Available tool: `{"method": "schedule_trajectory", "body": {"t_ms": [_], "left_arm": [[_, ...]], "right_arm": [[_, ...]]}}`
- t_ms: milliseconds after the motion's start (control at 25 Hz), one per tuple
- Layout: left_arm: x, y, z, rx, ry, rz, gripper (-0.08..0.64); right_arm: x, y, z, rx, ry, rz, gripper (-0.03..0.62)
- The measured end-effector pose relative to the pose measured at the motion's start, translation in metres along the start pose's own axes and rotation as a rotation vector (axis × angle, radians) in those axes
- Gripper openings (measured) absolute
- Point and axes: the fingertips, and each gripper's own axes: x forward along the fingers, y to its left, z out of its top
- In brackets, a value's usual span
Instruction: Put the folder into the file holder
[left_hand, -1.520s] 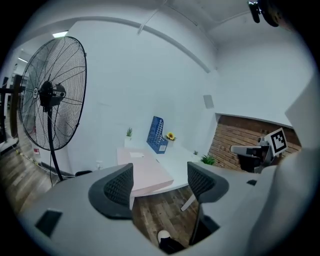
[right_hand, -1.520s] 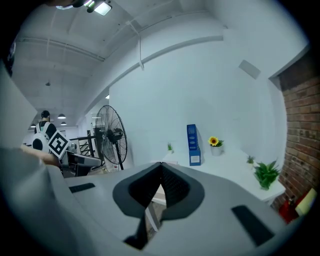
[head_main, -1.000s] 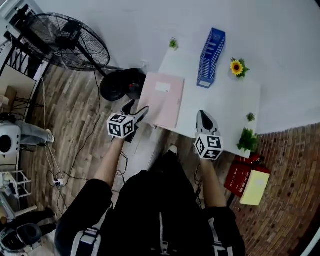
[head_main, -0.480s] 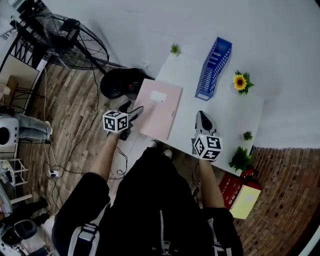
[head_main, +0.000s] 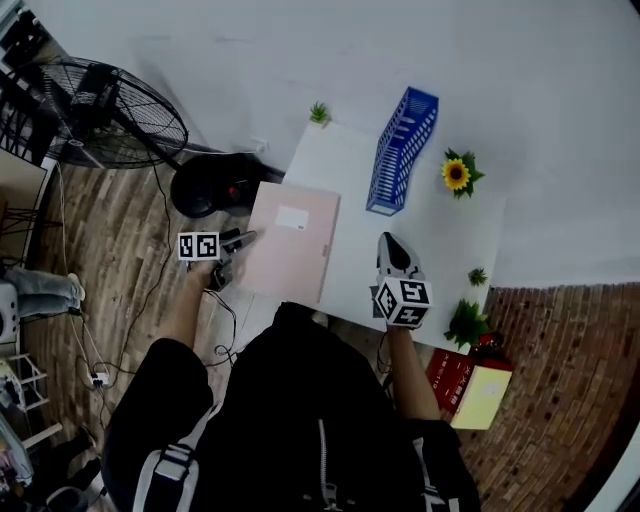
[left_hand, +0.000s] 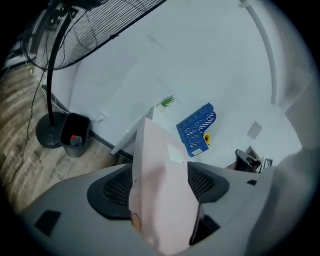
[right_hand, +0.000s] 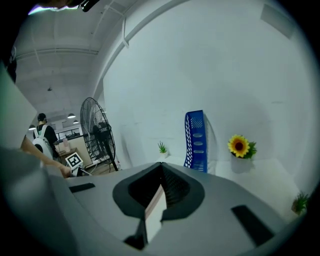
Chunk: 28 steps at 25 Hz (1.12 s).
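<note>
Gripping the pink folder (head_main: 290, 248) by its left edge, your left hand-held gripper (head_main: 243, 239) had its jaws clamped on the cover, centre-left of frame, over the bench (head_main: 440, 232) edge. Your right hand-held gripper (head_main: 390, 250) was closed and empty. Risk: held by one edge, the folder could sag or fan open and catch on the rim of the blue file holder (head_main: 401, 150), upper centre.

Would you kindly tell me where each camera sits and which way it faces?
Head view: on the head, steeply down at the white table; torso, forearms, left tongs, right tongs show.
Left gripper view: on the left tongs, along the clamped flat pink folder towards the blue slotted file holder; jaws show.
Right gripper view: on the right tongs, towards the wall; jaws show.
All share the file holder.
</note>
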Motion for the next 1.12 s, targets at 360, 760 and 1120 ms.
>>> {"method": "schedule_trajectory", "body": {"t_ms": [360, 760, 1120], "left_arm": [[0.031, 0.027, -0.031, -0.218, 0.22, -0.263, 0.35], [0.049, 0.026, -0.056, -0.261, 0.474, -0.383, 0.284], [0.025, 0.01, -0.058, -0.336, 0.551, -0.519, 0.212]], "right_arm": [[0.02, -0.008, -0.007, 0.009, 0.06, -0.07, 0.006], [0.015, -0.025, -0.019, 0.024, 0.097, -0.195, 0.008], [0.006, -0.023, -0.032, 0.05, 0.105, -0.237, 0.008]]}}
